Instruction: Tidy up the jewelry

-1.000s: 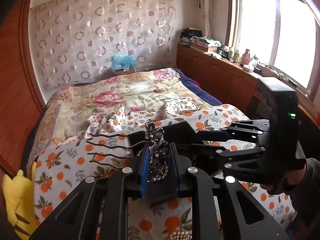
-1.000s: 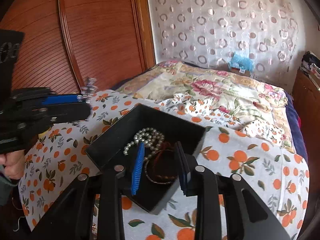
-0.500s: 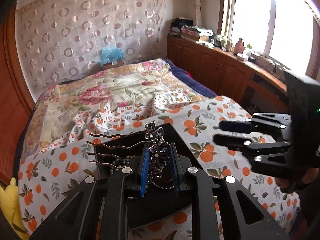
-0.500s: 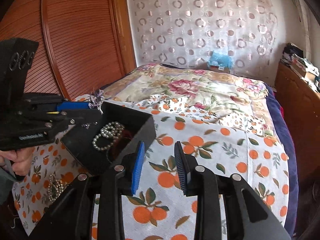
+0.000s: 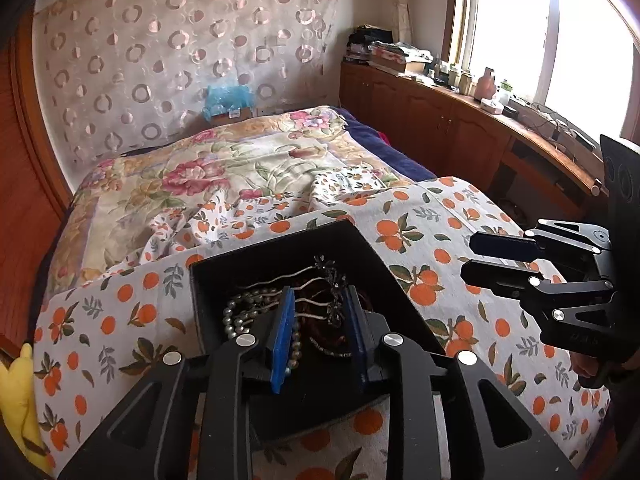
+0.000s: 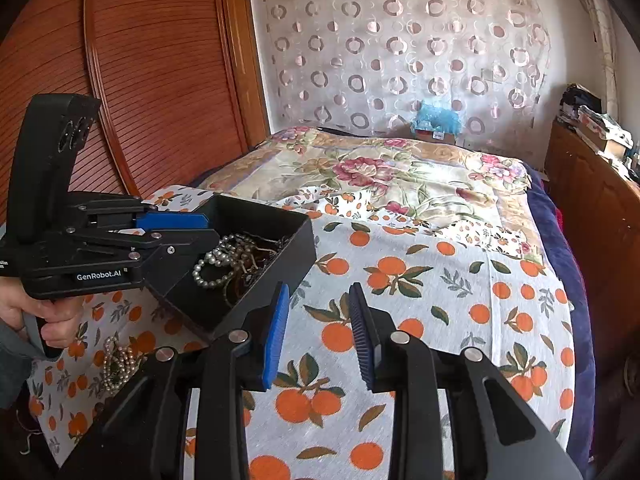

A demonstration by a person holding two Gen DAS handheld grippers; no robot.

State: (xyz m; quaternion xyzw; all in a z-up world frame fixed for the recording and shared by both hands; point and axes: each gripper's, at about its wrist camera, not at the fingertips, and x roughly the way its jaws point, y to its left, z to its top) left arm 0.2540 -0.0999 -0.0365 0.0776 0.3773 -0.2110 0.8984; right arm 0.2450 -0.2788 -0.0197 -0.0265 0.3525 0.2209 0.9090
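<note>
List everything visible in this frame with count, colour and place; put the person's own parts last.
jewelry box: one, black, open, on the orange-print sheet.
hair comb: one, silver prongs with dark crystal flowers, inside the box.
pearl strand: one, white, inside the box.
brown bracelets: count unclear, inside the box.
second pearl strand: one, white, on the sheet beside the box.
orange-print sheet: one, white and orange, over the bed.
floral quilt: one, cream and pink, behind the sheet.
blue bag: one, at the bed's head.
left claw: open, over the box.
right claw: open, empty, above the sheet.
</note>
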